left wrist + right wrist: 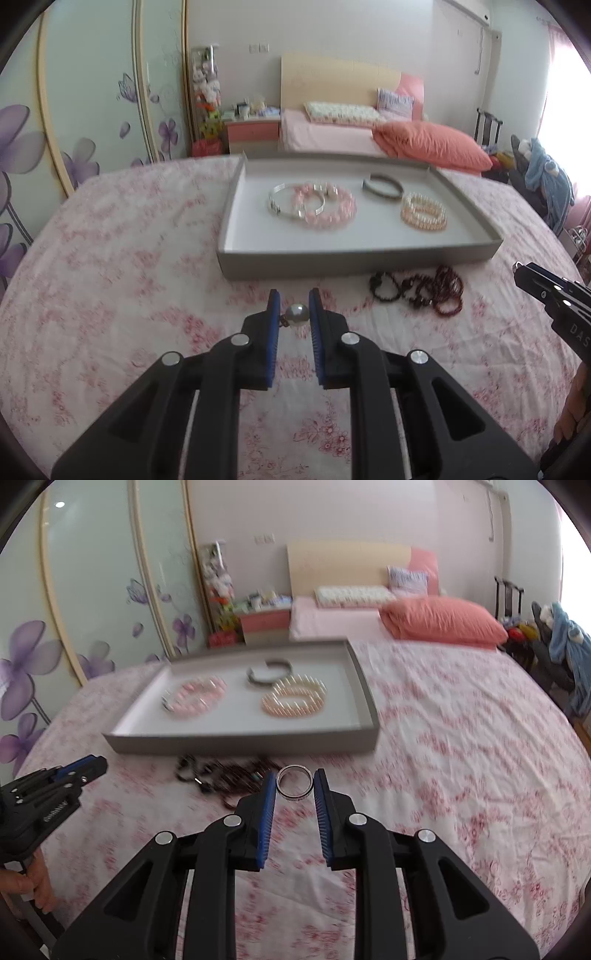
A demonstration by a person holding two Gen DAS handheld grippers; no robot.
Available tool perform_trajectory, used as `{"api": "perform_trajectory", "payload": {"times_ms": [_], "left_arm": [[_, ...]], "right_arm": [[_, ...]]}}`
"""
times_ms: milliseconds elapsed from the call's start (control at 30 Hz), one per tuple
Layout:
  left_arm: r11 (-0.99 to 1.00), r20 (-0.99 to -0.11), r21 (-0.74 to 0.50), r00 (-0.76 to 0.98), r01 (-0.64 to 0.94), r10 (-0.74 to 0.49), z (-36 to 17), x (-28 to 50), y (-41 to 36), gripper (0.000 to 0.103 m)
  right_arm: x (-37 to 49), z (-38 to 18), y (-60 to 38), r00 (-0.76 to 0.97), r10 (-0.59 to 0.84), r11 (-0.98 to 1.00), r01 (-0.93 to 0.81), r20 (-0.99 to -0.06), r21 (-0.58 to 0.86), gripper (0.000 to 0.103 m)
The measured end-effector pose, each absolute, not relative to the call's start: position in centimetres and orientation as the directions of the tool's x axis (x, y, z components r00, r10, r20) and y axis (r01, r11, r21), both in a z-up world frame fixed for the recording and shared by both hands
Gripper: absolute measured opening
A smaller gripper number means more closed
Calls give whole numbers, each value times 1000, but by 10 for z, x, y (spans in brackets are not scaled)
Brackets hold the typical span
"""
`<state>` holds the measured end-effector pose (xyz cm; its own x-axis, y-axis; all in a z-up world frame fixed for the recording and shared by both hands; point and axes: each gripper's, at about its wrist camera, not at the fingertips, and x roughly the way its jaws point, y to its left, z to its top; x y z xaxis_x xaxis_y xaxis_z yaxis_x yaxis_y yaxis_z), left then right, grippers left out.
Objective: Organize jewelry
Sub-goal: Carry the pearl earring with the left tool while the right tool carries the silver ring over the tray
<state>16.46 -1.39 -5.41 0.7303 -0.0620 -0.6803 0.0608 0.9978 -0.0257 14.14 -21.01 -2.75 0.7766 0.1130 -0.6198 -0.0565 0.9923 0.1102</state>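
My left gripper (294, 308) is shut on a grey pearl bead ornament (297, 314), held above the bedspread in front of the grey tray (354, 254). My right gripper (295, 784) is shut on a silver ring (294, 786), held over the bed just past the dark bead bracelets (221, 775). The tray (240, 744) holds a pink bead bracelet (328, 208), a silver bangle (284, 203), a dark bangle (382, 186) and a pearl bracelet (424, 216). Dark red and black bead bracelets (417, 290) lie on the bed before the tray. The right gripper shows at the left wrist view's right edge (554, 295).
The pink floral bedspread (110, 295) spreads all around the tray. A second bed with an orange pillow (432, 144) stands behind. A nightstand (253, 129) and a flowered wardrobe (74, 129) are at the back left. The left gripper shows at left in the right wrist view (66, 779).
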Motion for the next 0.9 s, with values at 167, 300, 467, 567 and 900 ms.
{"api": "perform_trajectory", "payload": {"times_ms": [167, 300, 467, 567, 900], "left_arm": [[999, -615, -12, 787, 52, -48, -35, 153, -15, 17], [999, -564, -1, 825, 45, -38, -24, 146, -16, 17], [999, -502, 17, 864, 40, -26, -11, 136, -19, 17], [999, -476, 23, 879, 39, -23, -6, 134, -20, 17], [998, -434, 37, 901, 45, -24, 0, 131, -25, 17]], "right_arm": [[128, -2, -198, 839, 136, 990, -97, -528, 101, 22], [118, 13, -194, 879, 139, 990, -114, -457, 83, 22], [108, 24, -191, 917, 132, 991, -117, -375, 62, 22], [106, 28, -192, 933, 127, 992, -114, -336, 59, 22], [107, 30, -193, 944, 123, 992, -107, -306, 68, 22]]}}
